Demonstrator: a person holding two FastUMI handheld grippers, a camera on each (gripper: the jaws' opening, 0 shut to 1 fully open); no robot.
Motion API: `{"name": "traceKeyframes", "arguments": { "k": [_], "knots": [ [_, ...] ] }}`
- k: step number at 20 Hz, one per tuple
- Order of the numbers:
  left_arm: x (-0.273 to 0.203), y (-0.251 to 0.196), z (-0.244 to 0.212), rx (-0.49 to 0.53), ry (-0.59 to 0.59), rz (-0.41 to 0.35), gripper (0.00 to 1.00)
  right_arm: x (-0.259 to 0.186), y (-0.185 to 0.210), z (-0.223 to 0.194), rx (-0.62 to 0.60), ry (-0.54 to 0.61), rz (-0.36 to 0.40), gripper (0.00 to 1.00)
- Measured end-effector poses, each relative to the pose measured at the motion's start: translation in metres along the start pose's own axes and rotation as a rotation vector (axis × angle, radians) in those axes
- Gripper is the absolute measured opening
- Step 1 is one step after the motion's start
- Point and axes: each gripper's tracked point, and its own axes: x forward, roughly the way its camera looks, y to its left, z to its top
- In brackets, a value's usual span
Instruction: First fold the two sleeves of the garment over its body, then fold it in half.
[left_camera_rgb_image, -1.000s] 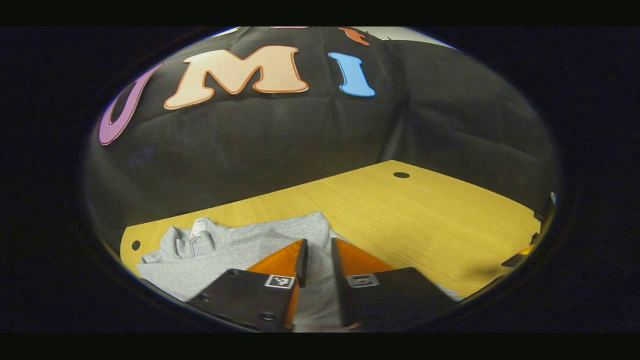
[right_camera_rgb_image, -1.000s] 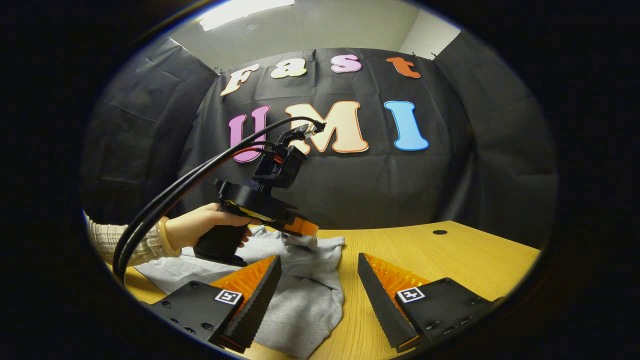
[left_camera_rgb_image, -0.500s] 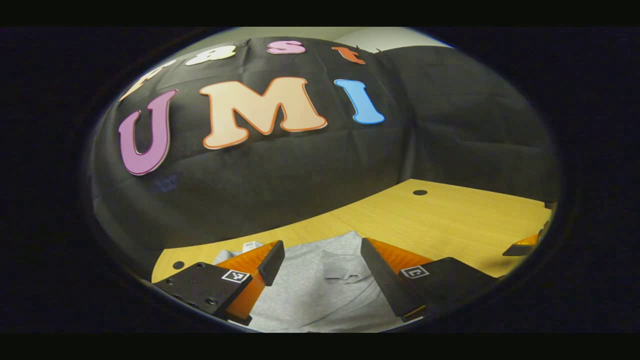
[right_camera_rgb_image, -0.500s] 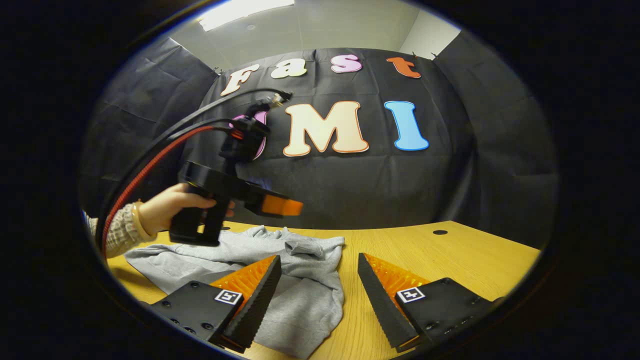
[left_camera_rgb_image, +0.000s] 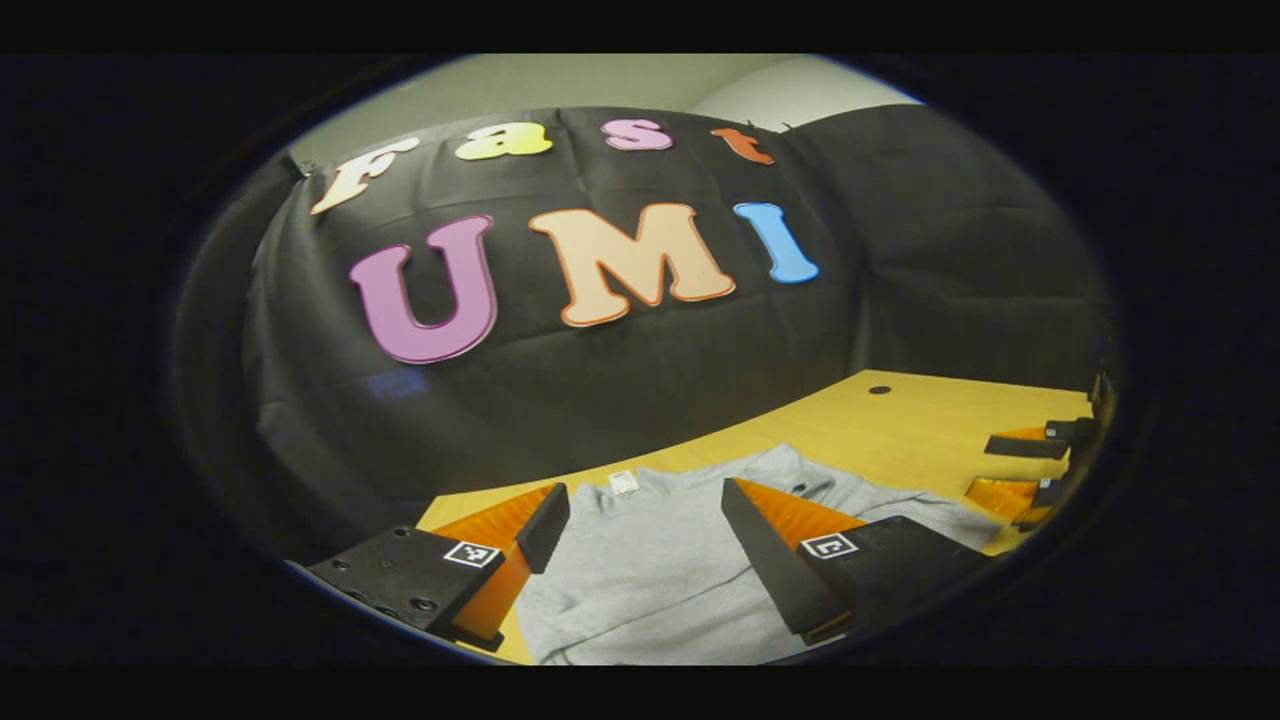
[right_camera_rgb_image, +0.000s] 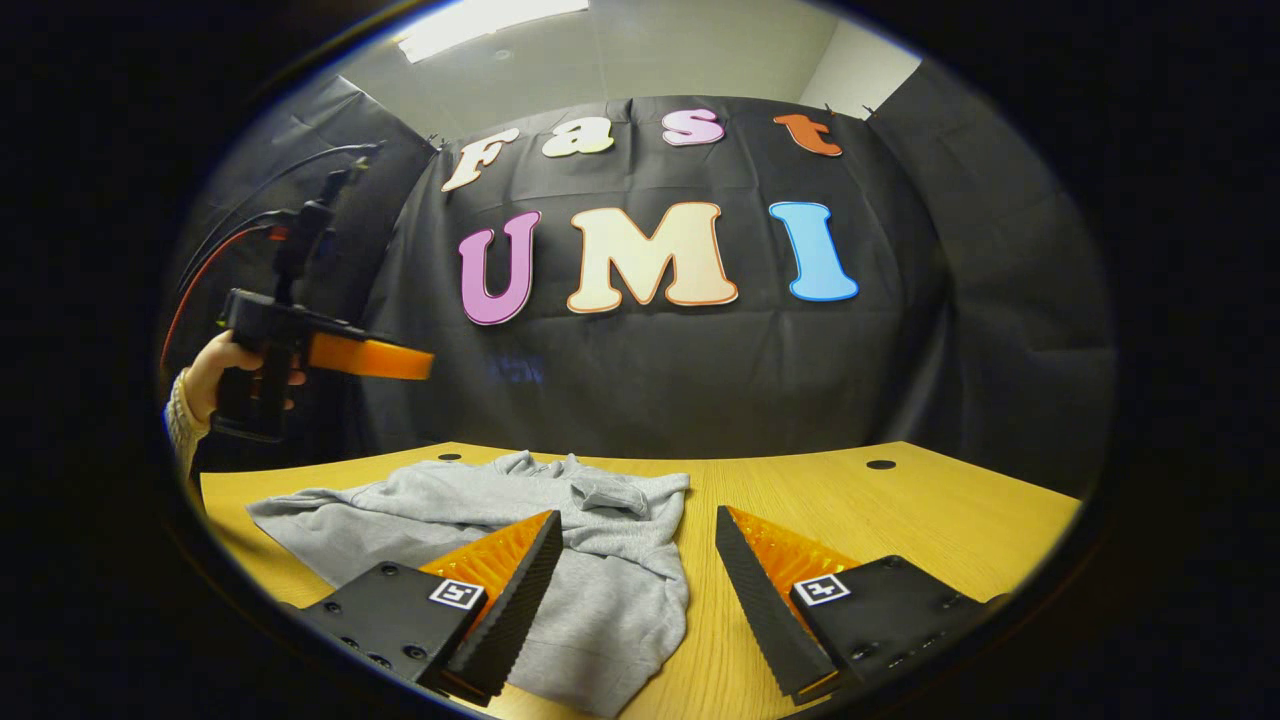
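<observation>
Looking along the left gripper view first, we saw the left gripper (left_camera_rgb_image: 640, 520) held above the table with its two wedge-shaped fingers spread wide and nothing between them; the finger faces were ribbed and each black mount carried a small square marker. Below and between them lay the garment (left_camera_rgb_image: 650, 580), a soft grey knit with a matte, slightly fuzzy surface, spread fairly flat on the wooden table (left_camera_rgb_image: 900, 420), its white neck label (left_camera_rgb_image: 623, 482) at the far edge. The tabletop had a fine straight grain and a small round hole (left_camera_rgb_image: 880, 390) near its far side. At the right edge of that view we made out the right gripper's fingertips (left_camera_rgb_image: 1020, 445), apart from each other. In the right gripper view, the right gripper (right_camera_rgb_image: 638, 540) was likewise wide open and empty, its fingers showing saw-toothed inner edges. The grey garment (right_camera_rgb_image: 480, 510) lay rumpled on the table (right_camera_rgb_image: 900, 510), one fold running under the left-hand finger, bunched and creased near the collar. Well off to the left, a hand (right_camera_rgb_image: 215, 375) with a knitted sleeve cuff held the left gripper (right_camera_rgb_image: 395, 362) raised clear above the cloth, cables (right_camera_rgb_image: 230, 240) arching from its top.
</observation>
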Motion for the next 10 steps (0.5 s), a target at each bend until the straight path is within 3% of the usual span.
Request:
{"name": "traceKeyframes", "arguments": {
  "k": [5,7,10],
  "knots": [
    [-0.061,0.048,-0.053,-0.04,0.067,0.109,0.93,-0.002,0.012,-0.002,0.005,0.016,0.063,0.97],
    [-0.082,0.06,-0.075,-0.028,0.109,0.143,0.93,-0.003,0.016,-0.014,0.029,0.081,0.081,0.97],
    [-0.109,0.058,-0.097,-0.011,0.157,0.129,0.93,-0.012,0.017,-0.021,0.093,0.17,0.101,0.97]
  ]
}}
